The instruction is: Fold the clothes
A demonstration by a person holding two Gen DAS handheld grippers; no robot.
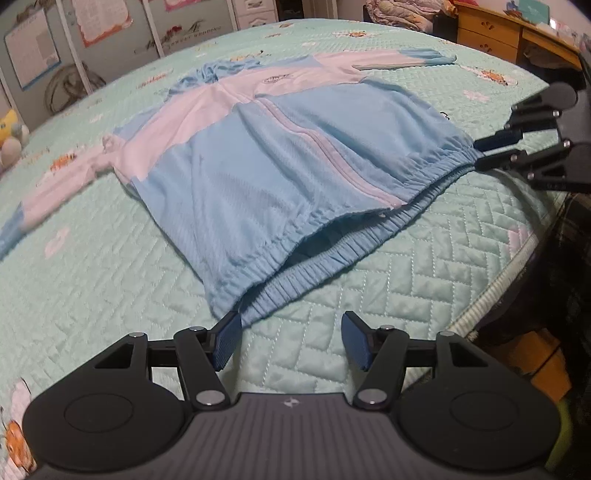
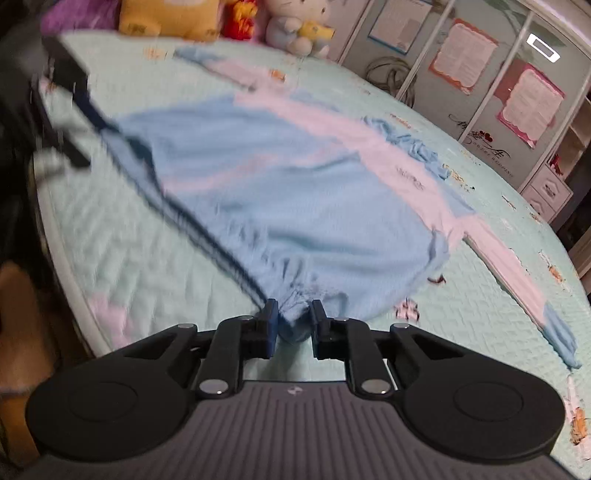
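A light blue and pale pink zip jacket lies spread front-up on the mint quilted bed cover, its sleeves stretched out to both sides. My left gripper is open just above the cover. The near corner of the elastic hem lies at the tip of its left finger, and no pad presses on it. My right gripper is at the far corner of the hem, at the right. In the blurred right wrist view the right gripper is shut on the bunched hem corner. The left gripper shows as a dark smear at the upper left.
The bed edge runs close on the right of the left wrist view, with a dark floor beyond. Plush toys sit at the far end of the bed. Wardrobe doors with posters and a wooden desk stand around it.
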